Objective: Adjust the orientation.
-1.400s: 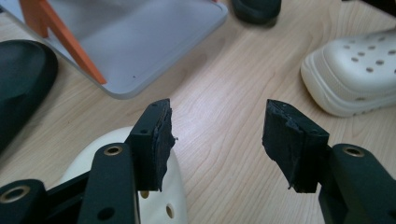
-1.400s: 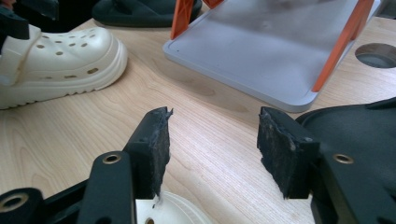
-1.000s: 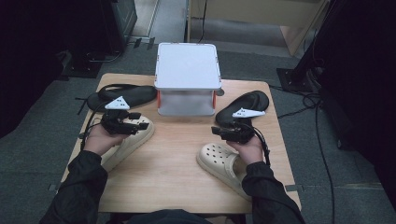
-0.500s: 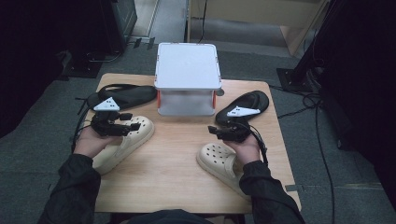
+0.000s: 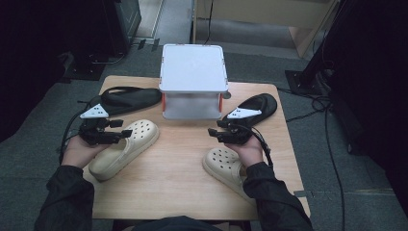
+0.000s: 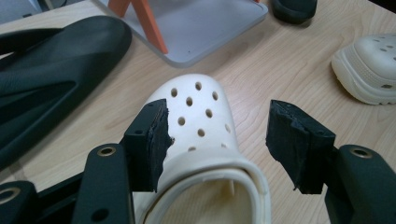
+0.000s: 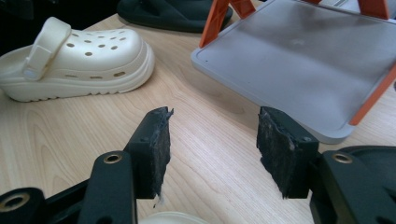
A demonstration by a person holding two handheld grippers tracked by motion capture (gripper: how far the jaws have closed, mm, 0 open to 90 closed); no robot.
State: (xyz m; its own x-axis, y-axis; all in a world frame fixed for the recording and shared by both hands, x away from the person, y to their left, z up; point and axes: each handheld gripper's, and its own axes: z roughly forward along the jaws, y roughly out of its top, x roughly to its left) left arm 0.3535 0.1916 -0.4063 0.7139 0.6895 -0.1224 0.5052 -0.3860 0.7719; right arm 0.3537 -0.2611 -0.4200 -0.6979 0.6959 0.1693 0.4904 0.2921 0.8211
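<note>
While both grippers stand with jaws apart, nothing is clamped.

The left gripper (image 5: 126, 133) is held at the left of the high view, its jaws straddling the cream clog (image 6: 201, 121), apparently for a grasp; one pad seems to touch its side. The right gripper (image 5: 211, 133) is held over bare table (image 5: 178, 168), above the second cream clog (image 5: 223, 163), near the grey rack (image 5: 193, 82).

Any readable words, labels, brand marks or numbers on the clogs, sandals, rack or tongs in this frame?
None: no text, brand or number can be read on the cream clogs, the black sandals, the grey rack or the tongs.
</note>
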